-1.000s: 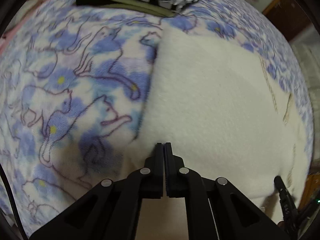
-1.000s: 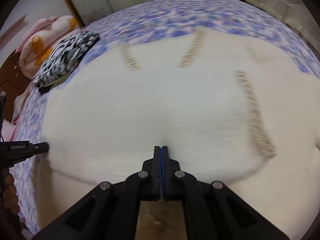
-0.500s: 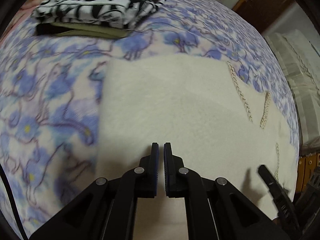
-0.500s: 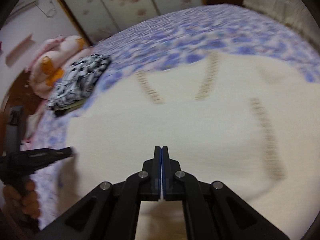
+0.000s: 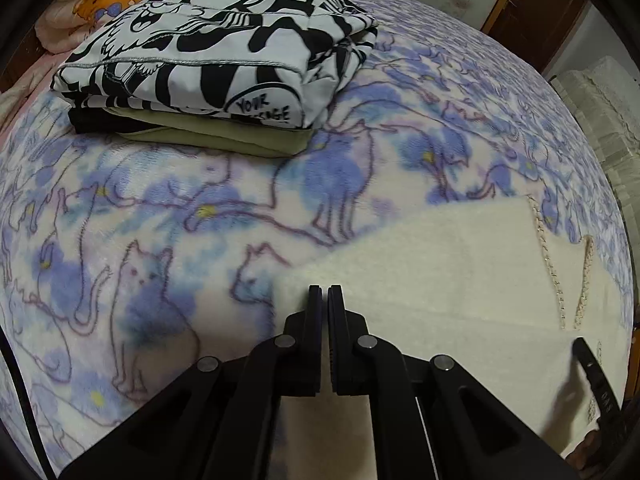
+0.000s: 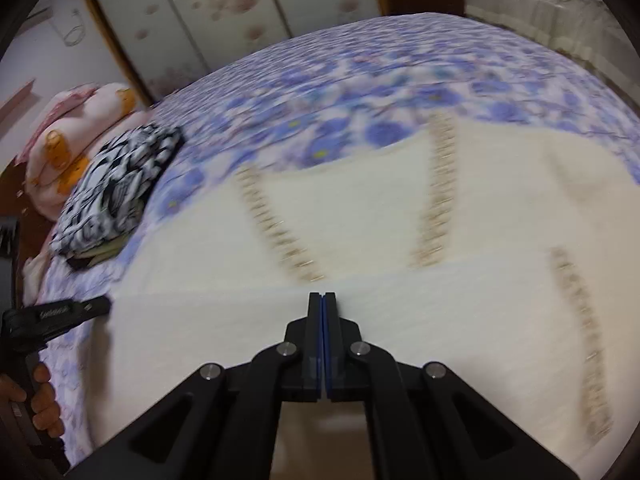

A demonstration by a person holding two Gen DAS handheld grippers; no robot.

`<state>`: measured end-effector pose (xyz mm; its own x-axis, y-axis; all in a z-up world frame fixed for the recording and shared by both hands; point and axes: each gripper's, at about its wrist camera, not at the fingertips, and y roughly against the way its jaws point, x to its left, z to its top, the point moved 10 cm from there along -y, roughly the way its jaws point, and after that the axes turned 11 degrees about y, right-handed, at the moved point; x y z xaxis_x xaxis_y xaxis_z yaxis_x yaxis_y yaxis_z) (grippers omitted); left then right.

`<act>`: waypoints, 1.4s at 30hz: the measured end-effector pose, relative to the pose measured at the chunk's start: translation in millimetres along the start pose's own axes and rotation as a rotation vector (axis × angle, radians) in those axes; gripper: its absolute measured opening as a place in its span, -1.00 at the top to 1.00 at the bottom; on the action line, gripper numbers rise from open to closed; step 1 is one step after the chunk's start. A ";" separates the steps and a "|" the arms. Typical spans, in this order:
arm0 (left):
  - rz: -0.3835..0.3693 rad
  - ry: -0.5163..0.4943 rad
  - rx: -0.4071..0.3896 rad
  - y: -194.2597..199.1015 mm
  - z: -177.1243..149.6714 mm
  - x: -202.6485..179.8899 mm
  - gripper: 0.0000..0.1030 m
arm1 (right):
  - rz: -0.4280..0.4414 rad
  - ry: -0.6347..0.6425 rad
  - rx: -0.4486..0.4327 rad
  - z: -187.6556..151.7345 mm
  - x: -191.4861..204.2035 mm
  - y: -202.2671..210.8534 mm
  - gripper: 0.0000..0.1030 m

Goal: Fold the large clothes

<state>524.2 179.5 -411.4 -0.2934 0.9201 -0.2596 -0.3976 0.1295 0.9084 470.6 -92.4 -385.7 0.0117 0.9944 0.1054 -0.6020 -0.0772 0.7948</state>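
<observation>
A large cream fleece garment [image 6: 400, 208] with beige stitched seams lies spread on the blue cat-print blanket [image 5: 120, 208]. Its near layer is doubled over, and the fold edge runs level with both grippers' tips. My left gripper [image 5: 325, 292] is shut on the garment's left corner [image 5: 420, 272], right beside the bare blanket. It also shows in the right wrist view as the left gripper [image 6: 96, 306], held by a hand [image 6: 44, 400]. My right gripper [image 6: 322, 296] is shut on the same edge further right. Its tip, the right gripper [image 5: 580, 346], shows in the left wrist view.
A folded black-and-white printed garment [image 5: 224, 52] tops a small pile at the blanket's far left, also seen as the pile [image 6: 116, 196]. Pink and orange pillows [image 6: 72, 136] lie behind it. Floral wardrobe doors [image 6: 240, 12] stand beyond the bed.
Both grippers have moved forward across the bed, carrying the garment's edge over its lower layer. The folded pile now looms larger in the left wrist view. Both stayed shut.
</observation>
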 end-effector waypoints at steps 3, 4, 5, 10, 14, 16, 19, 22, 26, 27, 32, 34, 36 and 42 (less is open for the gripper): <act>-0.023 0.018 0.008 -3.3 2.9 7.7 0.97 | -0.133 -0.031 0.015 -3.0 -51.4 6.0 1.00; -0.025 0.011 0.014 -6.5 4.6 8.9 0.97 | -0.180 -0.053 0.027 -6.1 -72.4 8.8 1.00; -0.022 0.003 0.014 -7.9 3.9 10.4 0.97 | -0.209 -0.075 0.033 -9.1 -89.5 11.2 1.00; 0.000 -0.055 -0.004 -20.8 3.5 7.4 0.97 | -0.144 -0.139 0.025 -18.7 -123.8 10.6 1.00; -0.033 0.024 0.000 -34.9 3.9 10.9 0.97 | -0.198 -0.122 0.047 -20.2 -119.6 -3.8 1.00; -0.049 0.072 0.011 -39.6 5.4 13.3 0.97 | -0.196 -0.138 0.044 -21.6 -119.6 -6.0 1.00; -0.041 0.074 -0.002 -40.0 4.0 13.8 0.97 | -0.179 -0.155 0.041 -23.6 -118.9 -6.6 1.00; -0.001 0.082 -0.042 -29.4 4.2 10.2 0.97 | -0.140 -0.167 0.040 -24.7 -120.8 -8.2 1.00; 0.068 0.044 -0.190 14.2 -7.3 -3.7 0.96 | -0.114 -0.183 0.025 -25.1 -121.8 -5.5 1.00; 0.091 0.025 -0.199 21.8 -14.8 -7.9 0.94 | -0.115 -0.182 0.022 -24.6 -121.2 -4.1 1.00; 0.134 -0.018 -0.163 63.5 -81.2 -34.3 0.91 | 0.020 -0.275 0.005 -29.7 -111.6 16.9 0.94; 0.163 -0.034 -0.157 85.1 -117.5 -44.1 0.84 | 0.064 -0.267 0.010 -38.3 -102.8 33.1 0.94; 0.189 -0.052 -0.138 102.0 -149.2 -55.2 0.73 | 0.087 -0.221 0.024 -48.9 -93.4 49.9 0.94; 0.235 -0.096 -0.077 148.8 -248.5 -104.1 0.72 | 0.243 -0.137 0.153 -105.6 -75.8 102.4 0.94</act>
<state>279.5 11.1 -330.7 -0.3032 0.9529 -0.0086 -0.3946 -0.1173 0.9113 323.8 -168.0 -375.4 -0.0045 0.9272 0.3747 -0.4730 -0.3320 0.8161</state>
